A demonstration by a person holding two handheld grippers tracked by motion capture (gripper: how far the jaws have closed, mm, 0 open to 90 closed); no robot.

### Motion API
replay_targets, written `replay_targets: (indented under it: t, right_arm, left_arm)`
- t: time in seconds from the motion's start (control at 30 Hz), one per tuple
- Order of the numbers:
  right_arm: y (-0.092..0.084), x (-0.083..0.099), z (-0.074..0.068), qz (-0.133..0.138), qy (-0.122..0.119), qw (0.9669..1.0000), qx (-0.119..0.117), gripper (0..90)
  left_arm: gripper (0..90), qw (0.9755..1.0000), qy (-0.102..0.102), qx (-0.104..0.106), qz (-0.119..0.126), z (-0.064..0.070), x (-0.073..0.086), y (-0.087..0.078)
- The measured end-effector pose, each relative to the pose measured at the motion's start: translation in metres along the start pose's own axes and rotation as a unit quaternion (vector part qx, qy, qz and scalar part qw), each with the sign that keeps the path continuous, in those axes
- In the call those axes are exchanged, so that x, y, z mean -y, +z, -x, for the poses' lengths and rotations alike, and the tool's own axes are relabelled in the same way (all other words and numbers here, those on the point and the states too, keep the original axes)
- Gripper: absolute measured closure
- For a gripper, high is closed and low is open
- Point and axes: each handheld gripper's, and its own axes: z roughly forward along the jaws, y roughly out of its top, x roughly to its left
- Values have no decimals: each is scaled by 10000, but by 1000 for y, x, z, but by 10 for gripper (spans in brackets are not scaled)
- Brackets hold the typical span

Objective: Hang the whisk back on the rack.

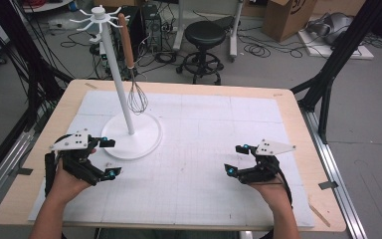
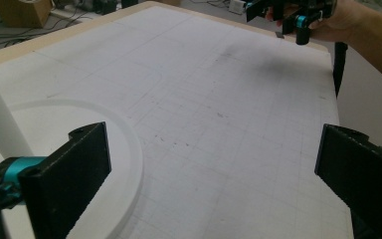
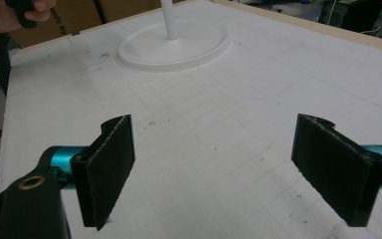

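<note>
A white rack [image 1: 117, 74] with a round base [image 1: 149, 137] and hooks on top stands at the left of the white mat. A whisk [image 1: 133, 74] with a wooden handle hangs from one hook. My left gripper [image 1: 110, 157] rests on the mat just left of the base, open, nothing between its jaws. The base's rim [image 2: 129, 154] lies close by the left gripper [image 2: 214, 164]. My right gripper [image 1: 236, 159] sits open and empty at the right of the mat, pointing left. In the right gripper view, that gripper [image 3: 214, 174] faces the base [image 3: 174, 45].
The wooden table [image 1: 298, 109] carries a white gridded mat [image 1: 204, 144]. A black stool [image 1: 205, 45], cables and a cardboard box [image 1: 288, 17] stand on the floor beyond the far edge. Black frame legs [image 1: 328, 84] flank the table.
</note>
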Motion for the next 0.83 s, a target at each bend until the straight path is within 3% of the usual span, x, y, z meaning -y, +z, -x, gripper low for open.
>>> replay_targets:
  t: [0.83]
  right_arm:
    - [0,0,-1,7,0,10000,-38,169]
  left_arm:
    - [16,10000,-19,-18,-29,-1,0,1]
